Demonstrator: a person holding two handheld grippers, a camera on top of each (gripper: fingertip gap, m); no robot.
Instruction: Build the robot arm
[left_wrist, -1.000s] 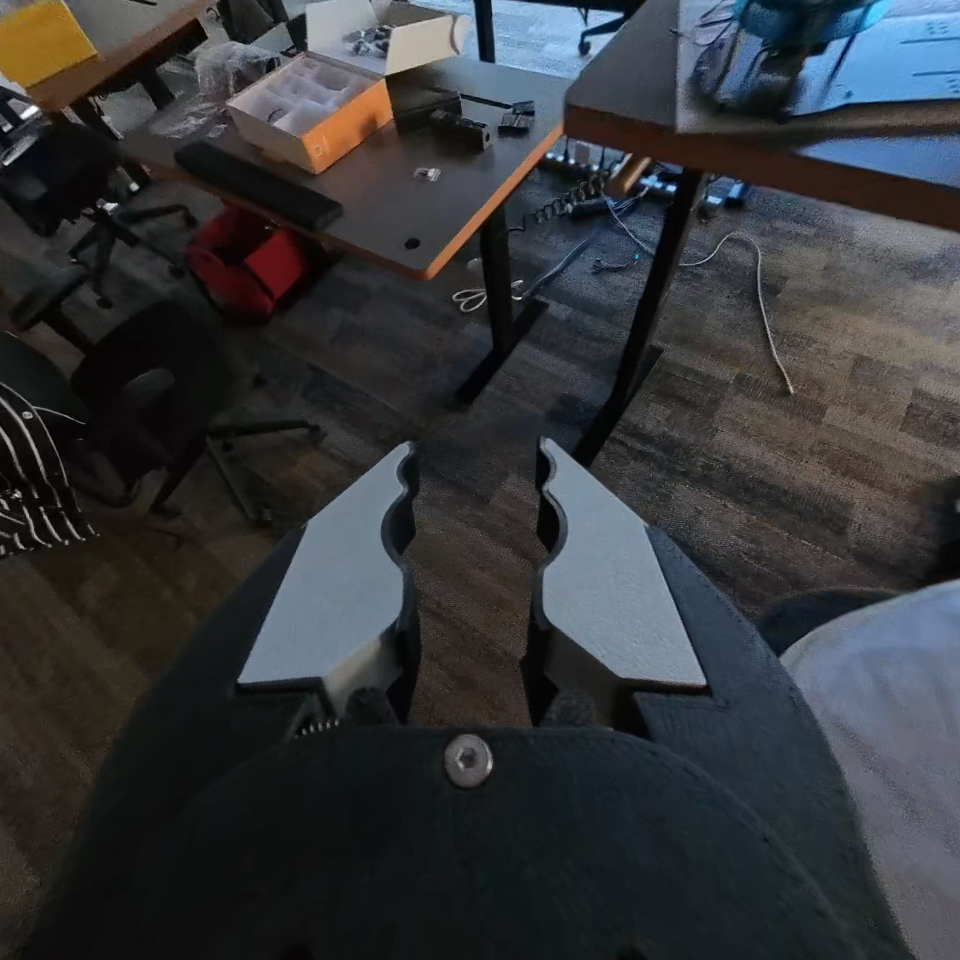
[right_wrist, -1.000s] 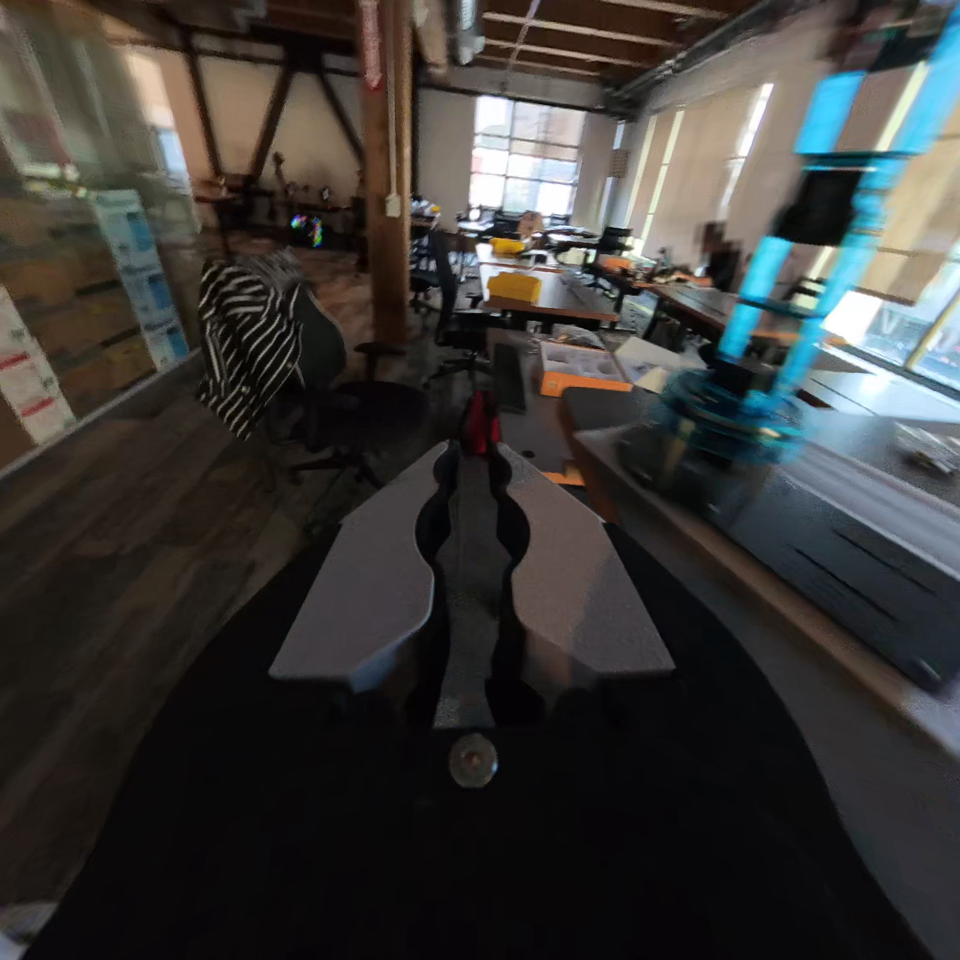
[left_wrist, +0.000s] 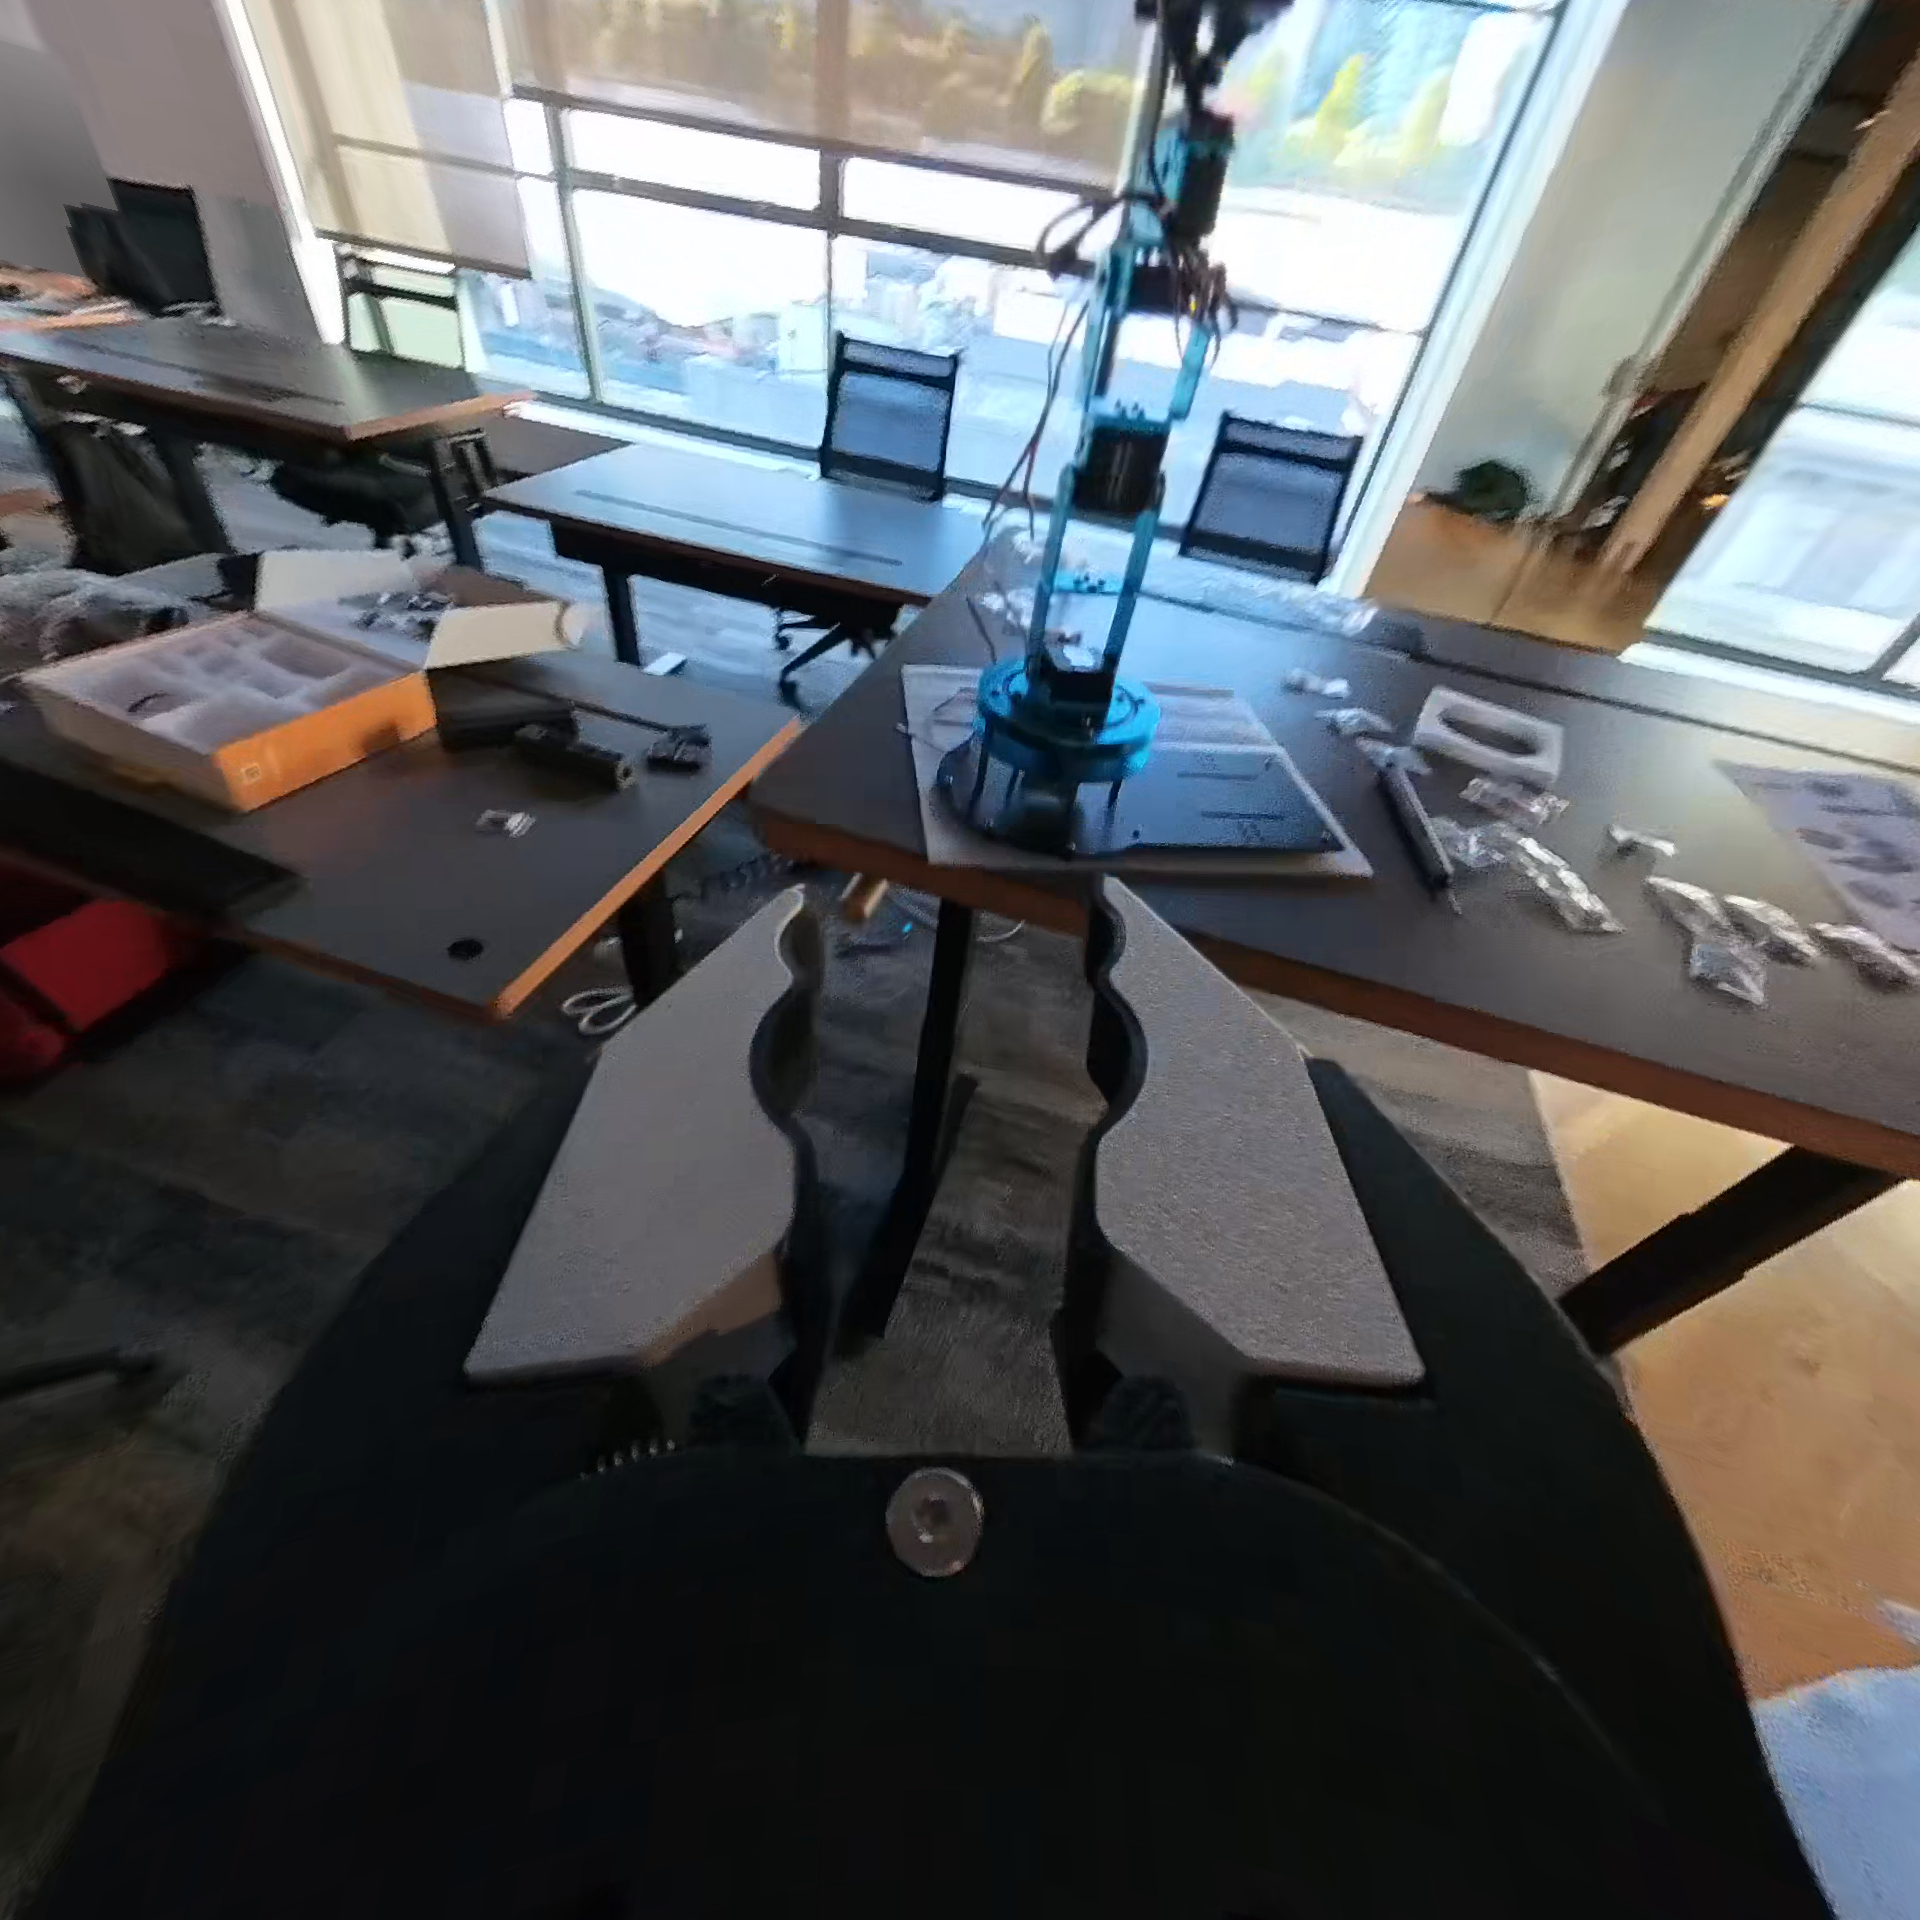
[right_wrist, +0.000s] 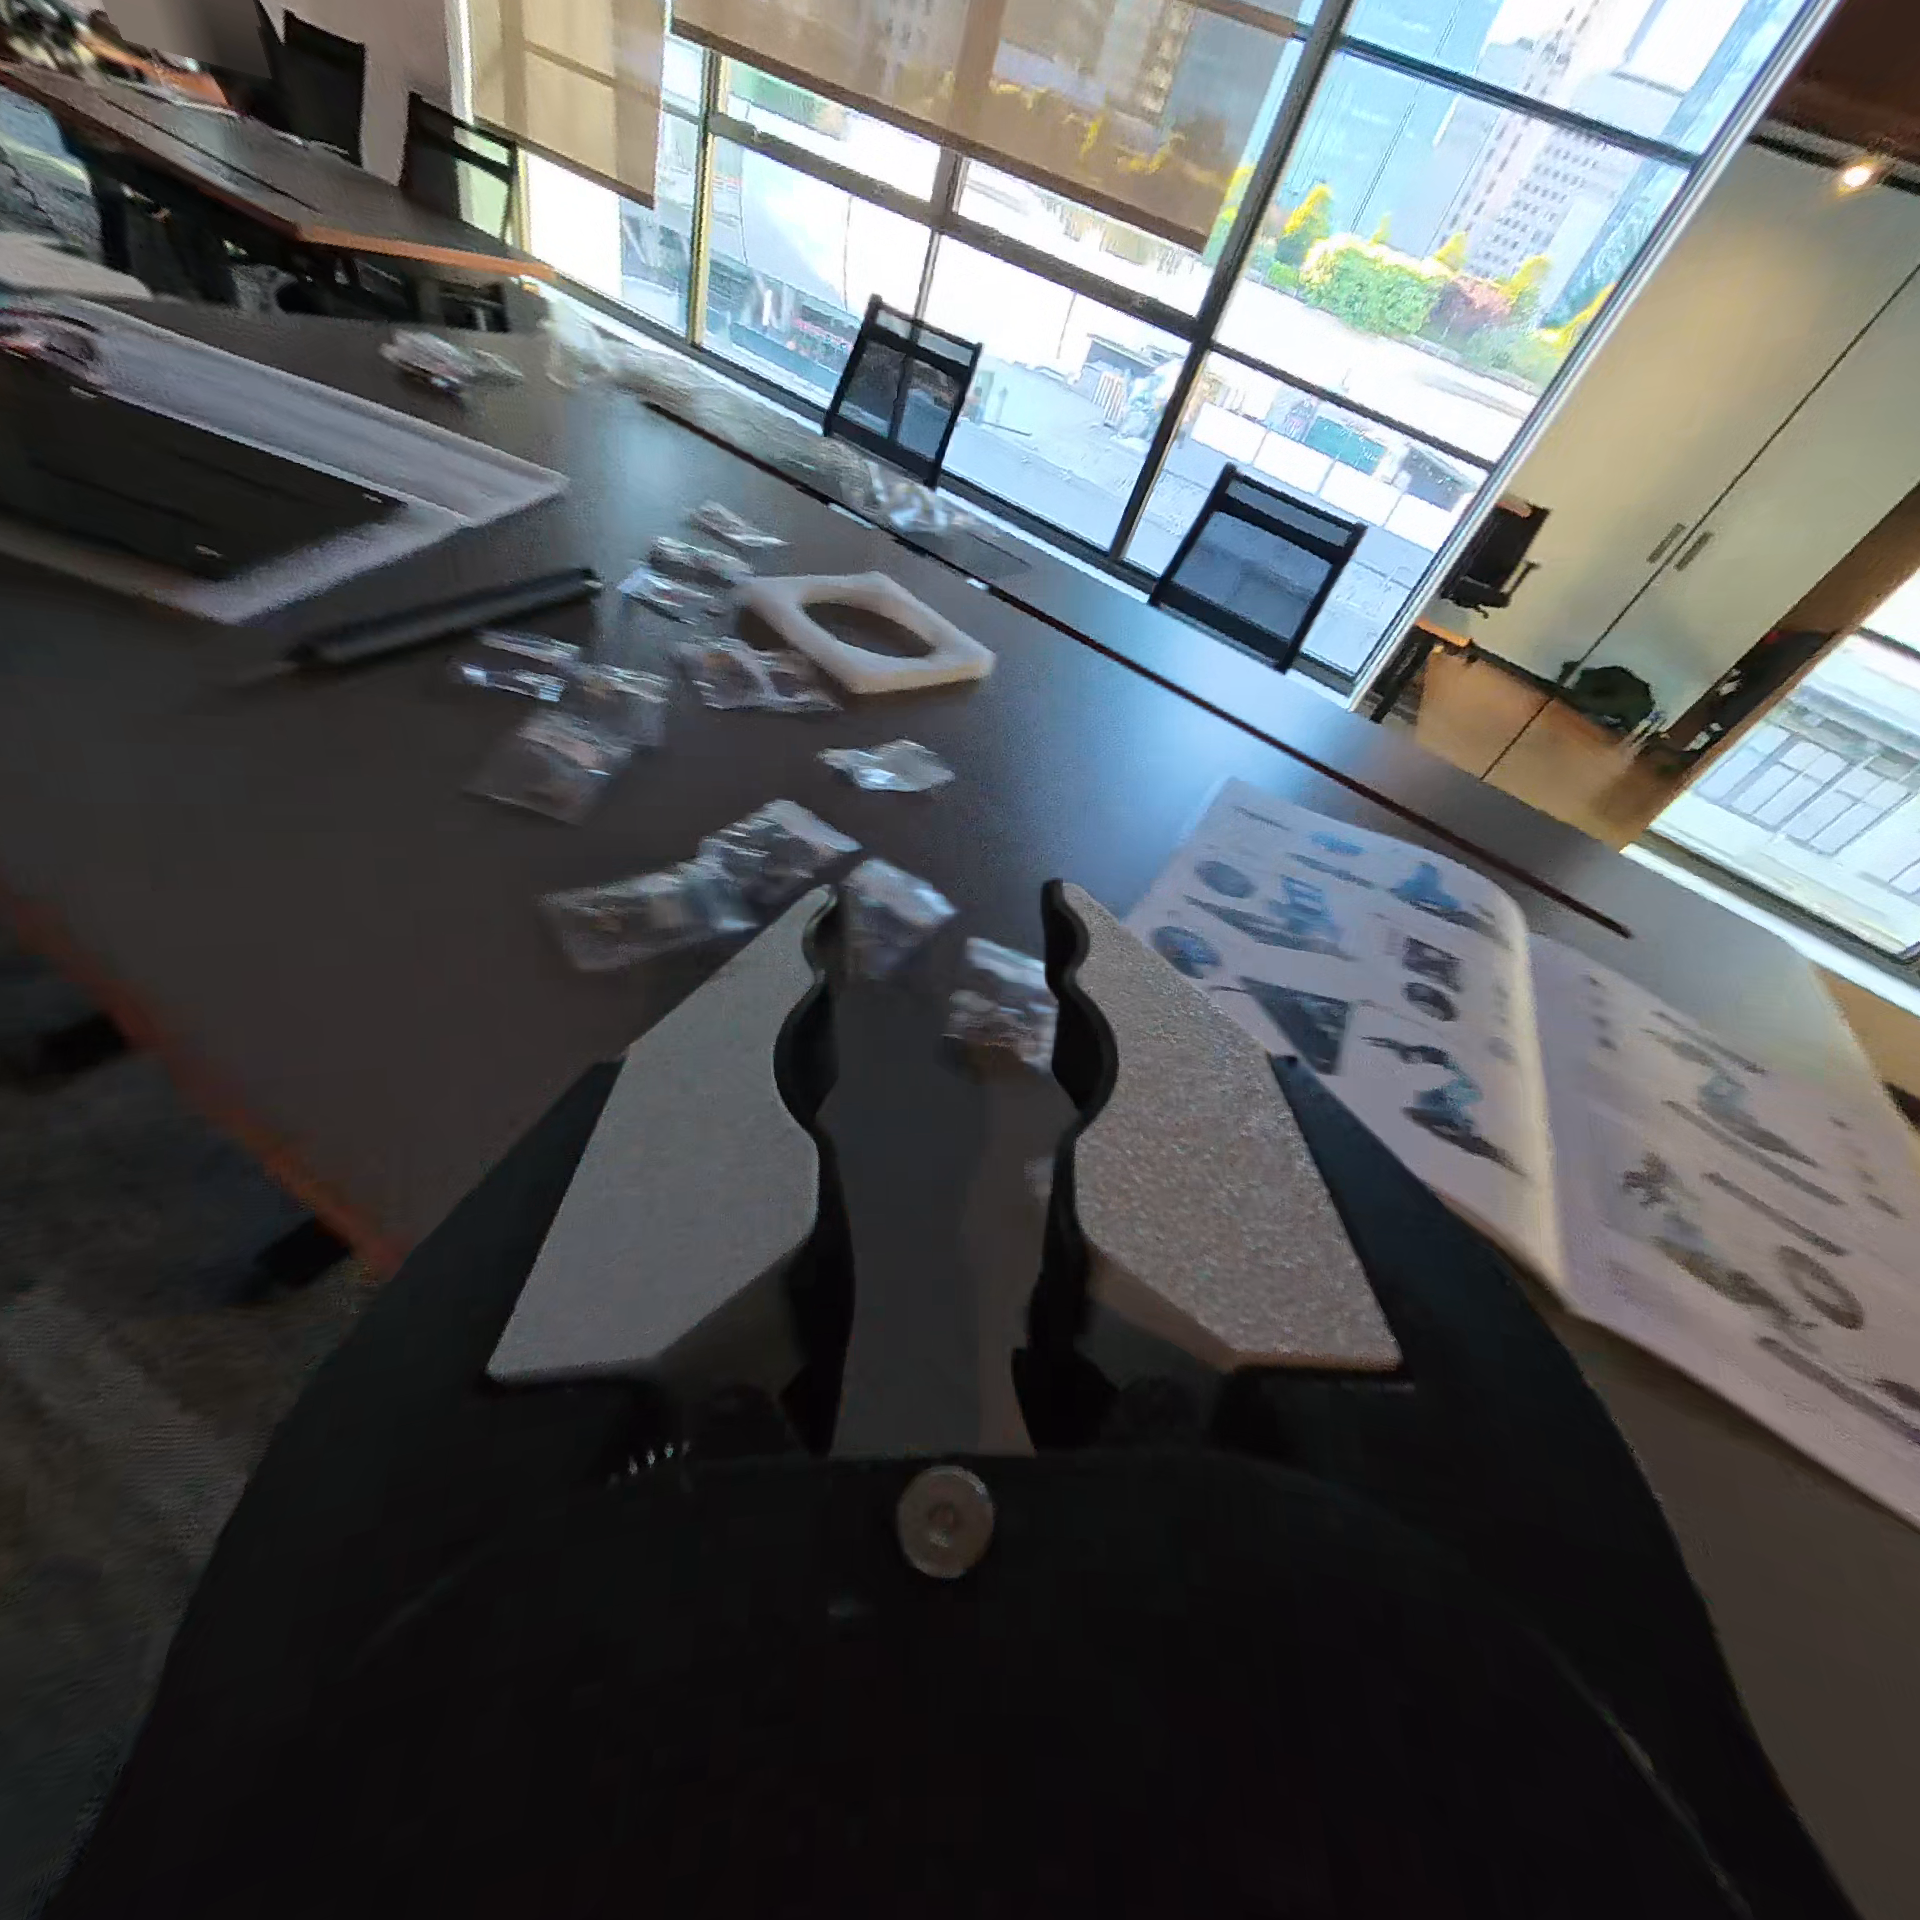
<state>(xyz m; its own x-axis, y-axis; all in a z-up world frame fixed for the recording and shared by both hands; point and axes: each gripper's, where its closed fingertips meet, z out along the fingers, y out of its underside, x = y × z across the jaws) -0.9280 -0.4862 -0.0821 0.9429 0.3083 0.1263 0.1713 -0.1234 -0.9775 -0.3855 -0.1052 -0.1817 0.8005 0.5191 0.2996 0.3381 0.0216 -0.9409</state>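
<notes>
Left hand-held gripper (left_wrist: 948, 914) gapes empty short of the bench (left_wrist: 1455, 966), blue arm (left_wrist: 1070, 717) at 12 o'clock; right hand-held gripper (right_wrist: 940, 914) (also parted, empty) hovers over 2 bags (right_wrist: 940, 961), booklet (right_wrist: 1558, 1091) at 2 o'clock

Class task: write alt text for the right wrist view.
An open, empty gripper hovers over a dark table, nearest small clear bags of parts. An open booklet lies to the right, windows beyond.
</notes>
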